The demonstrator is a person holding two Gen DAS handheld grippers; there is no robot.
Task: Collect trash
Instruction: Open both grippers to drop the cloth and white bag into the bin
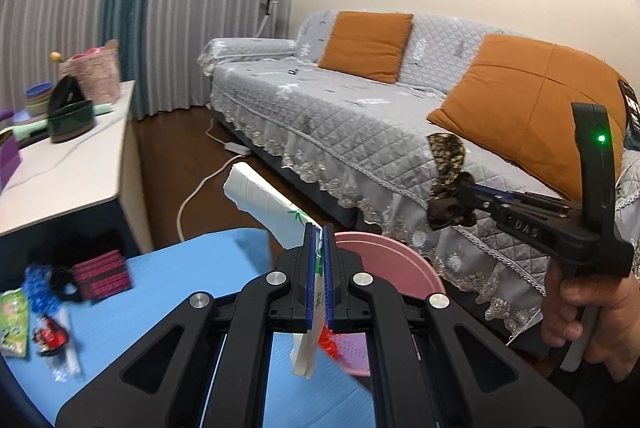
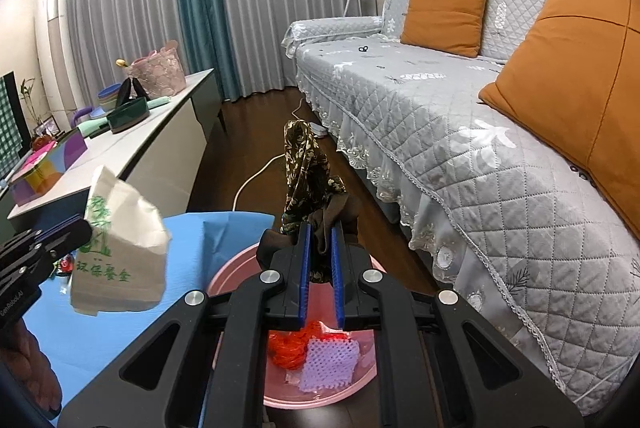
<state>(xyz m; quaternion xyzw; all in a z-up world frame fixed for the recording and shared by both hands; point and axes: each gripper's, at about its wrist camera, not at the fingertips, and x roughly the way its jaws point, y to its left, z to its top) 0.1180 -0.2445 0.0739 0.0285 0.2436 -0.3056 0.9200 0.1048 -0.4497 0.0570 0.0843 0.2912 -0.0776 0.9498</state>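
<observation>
My left gripper (image 1: 319, 280) is shut on a white paper bag with green print (image 1: 268, 203), held above the blue table near the pink bin (image 1: 384, 268); the bag also shows in the right wrist view (image 2: 120, 260). My right gripper (image 2: 321, 268) is shut on a brown patterned cloth scrap (image 2: 308, 167), held over the pink bin (image 2: 240, 268); that cloth shows in the left wrist view too (image 1: 448, 183). Inside the bin lie a red crumpled wrapper (image 2: 288, 348) and a purple mesh piece (image 2: 330, 364).
The blue table (image 1: 192, 268) carries a pink-black box (image 1: 102, 274), a green packet (image 1: 14, 320) and small wrappers (image 1: 52, 340). A grey-covered sofa (image 2: 460, 115) with orange cushions stands right. A white sideboard (image 2: 160, 131) with bowls and baskets stands left. A white cable (image 1: 200, 187) runs over the wood floor.
</observation>
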